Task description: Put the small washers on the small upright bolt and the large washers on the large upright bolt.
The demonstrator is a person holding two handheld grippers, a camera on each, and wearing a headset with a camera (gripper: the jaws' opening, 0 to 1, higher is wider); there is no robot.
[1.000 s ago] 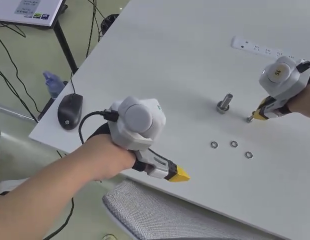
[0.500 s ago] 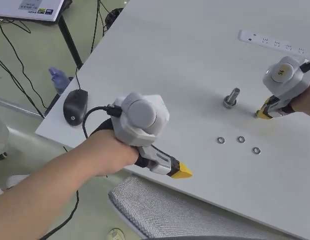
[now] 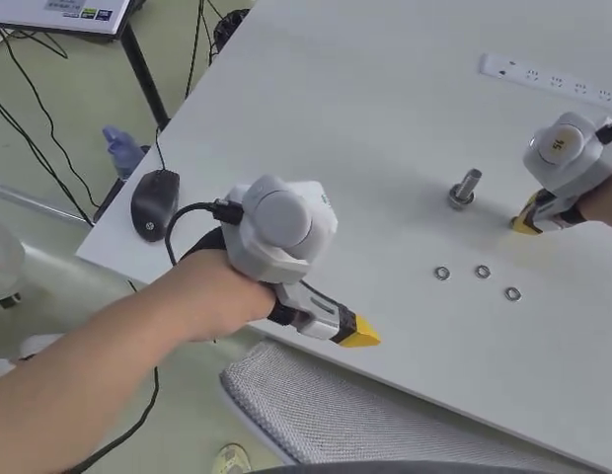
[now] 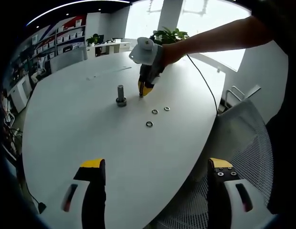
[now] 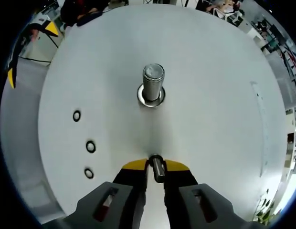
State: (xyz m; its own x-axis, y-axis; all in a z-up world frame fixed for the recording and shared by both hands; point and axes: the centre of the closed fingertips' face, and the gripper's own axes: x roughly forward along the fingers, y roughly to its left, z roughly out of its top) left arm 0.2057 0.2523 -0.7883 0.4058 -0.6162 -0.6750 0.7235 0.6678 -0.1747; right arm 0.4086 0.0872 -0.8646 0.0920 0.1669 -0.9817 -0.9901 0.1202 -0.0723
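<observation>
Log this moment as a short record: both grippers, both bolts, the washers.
left gripper: open, empty, by the table's near edge
right gripper: shut on small bolt, down at the table surface
large bolt: upright on the table, not gripped
washers: three, loose and flat on the table, apart from both bolts
task state: no loose washer threaded yet
</observation>
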